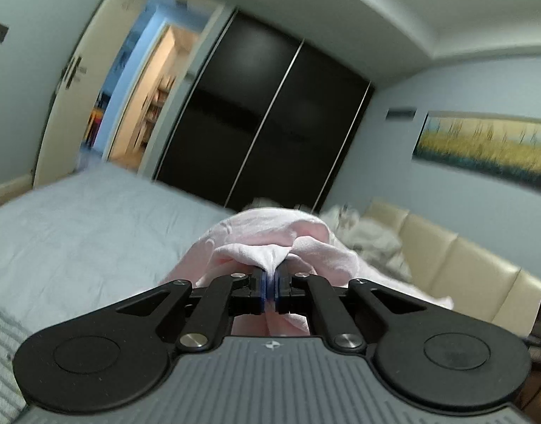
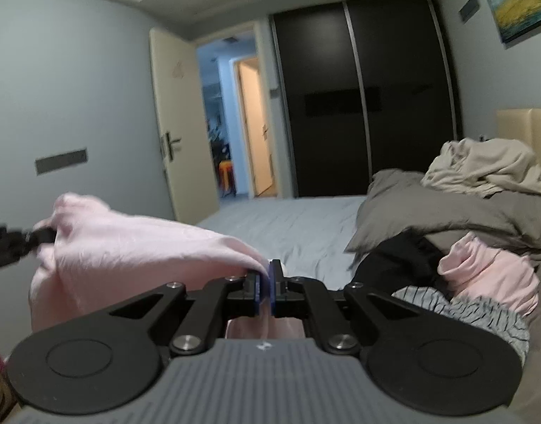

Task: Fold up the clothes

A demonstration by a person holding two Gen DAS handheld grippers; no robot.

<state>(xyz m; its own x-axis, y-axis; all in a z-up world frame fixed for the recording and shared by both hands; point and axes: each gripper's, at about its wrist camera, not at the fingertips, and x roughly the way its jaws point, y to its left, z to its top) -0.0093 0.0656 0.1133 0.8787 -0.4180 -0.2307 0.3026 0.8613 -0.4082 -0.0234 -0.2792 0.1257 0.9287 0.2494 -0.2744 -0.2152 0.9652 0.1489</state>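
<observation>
A pale pink garment (image 2: pixel 129 243) hangs in the air between both grippers above the blue-grey bed (image 2: pixel 298 222). My right gripper (image 2: pixel 265 282) is shut on one edge of it, cloth pinched between the blue pads. In the right wrist view the left gripper (image 2: pixel 40 236) comes in from the left edge, clamped on the garment's other end. From the left wrist the pink garment (image 1: pixel 266 243) bunches up over my left gripper (image 1: pixel 270 282), which is shut on a fold of it. The lower part of the garment is hidden behind the gripper bodies.
A pile of clothes (image 2: pixel 482 272) lies at the right: grey bedding, a beige garment (image 2: pixel 489 166), black, pink and striped pieces. A cream headboard (image 1: pixel 447 258) stands beside it. Dark wardrobe doors (image 2: pixel 362 99) and an open door (image 2: pixel 171 123) are beyond the bed.
</observation>
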